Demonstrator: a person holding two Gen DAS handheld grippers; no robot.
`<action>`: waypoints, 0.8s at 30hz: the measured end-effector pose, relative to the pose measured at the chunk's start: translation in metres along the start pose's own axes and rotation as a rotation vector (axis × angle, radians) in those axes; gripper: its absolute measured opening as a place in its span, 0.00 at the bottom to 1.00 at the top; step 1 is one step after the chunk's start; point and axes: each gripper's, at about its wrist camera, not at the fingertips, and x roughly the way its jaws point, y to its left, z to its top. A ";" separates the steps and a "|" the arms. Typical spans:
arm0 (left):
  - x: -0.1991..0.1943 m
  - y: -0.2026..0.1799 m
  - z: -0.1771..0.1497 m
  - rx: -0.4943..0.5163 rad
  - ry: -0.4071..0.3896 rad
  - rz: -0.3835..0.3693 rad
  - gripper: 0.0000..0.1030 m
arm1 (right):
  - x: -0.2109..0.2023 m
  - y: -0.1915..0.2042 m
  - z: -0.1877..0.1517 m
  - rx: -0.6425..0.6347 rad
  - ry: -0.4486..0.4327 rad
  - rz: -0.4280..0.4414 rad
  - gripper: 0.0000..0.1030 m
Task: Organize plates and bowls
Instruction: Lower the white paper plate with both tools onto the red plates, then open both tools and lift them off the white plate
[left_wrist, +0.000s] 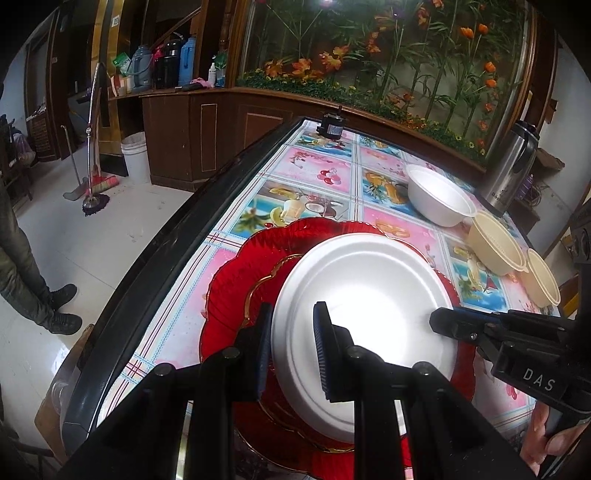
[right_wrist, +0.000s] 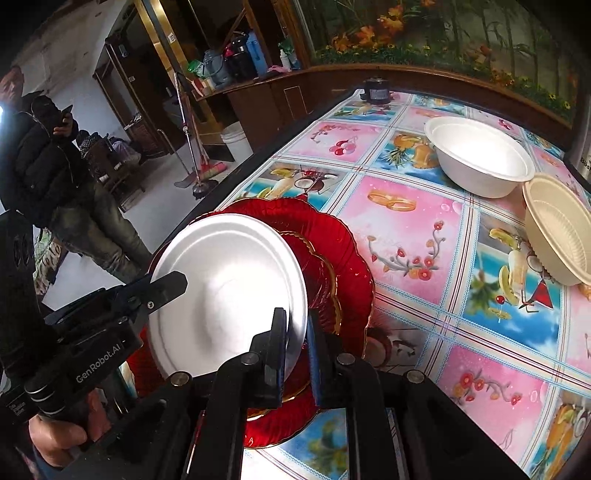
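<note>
Both grippers pinch one white foam plate (left_wrist: 364, 321), which sits on top of the stack of red scalloped glass plates (left_wrist: 236, 288) near the table's front edge. The left gripper (left_wrist: 291, 354) has its jaws nearly closed over the plate's near rim, one blue pad (left_wrist: 322, 350) above the rim and the other below. The right gripper (right_wrist: 295, 354) clamps the opposite rim the same way, its jaws drawn almost fully together on the thin edge. The foam plate looks tilted against the red stack rather than lying flat and centred on it; whether its underside touches the glass I cannot tell.

Beyond the red stack, further along the fruit-patterned tablecloth (right_wrist: 406, 229), stands a white foam bowl (right_wrist: 480, 162), and just beside that bowl a cream ribbed plastic bowl (right_wrist: 557, 240), with a second cream bowl (left_wrist: 543, 277) next to it.

The risks come from the material, in my judgement. Foam is light and soft, so two opposed grips could buckle or crack the rim if the hands pull apart or twist unevenly. If one side lets go first, the plate may swing and slide off the red stack. A dragging move could also shift the smooth glass plates toward the table edge (left_wrist: 155, 254), which is close by the stack.
</note>
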 end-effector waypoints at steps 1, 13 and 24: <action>-0.001 0.000 0.000 -0.001 -0.002 0.001 0.20 | -0.001 0.000 0.000 0.000 -0.002 0.000 0.13; -0.017 0.002 0.005 -0.015 -0.051 -0.002 0.45 | -0.017 0.002 0.003 -0.010 -0.028 0.001 0.14; -0.028 0.000 0.006 -0.010 -0.075 -0.006 0.45 | -0.032 -0.002 0.004 0.010 -0.047 0.018 0.14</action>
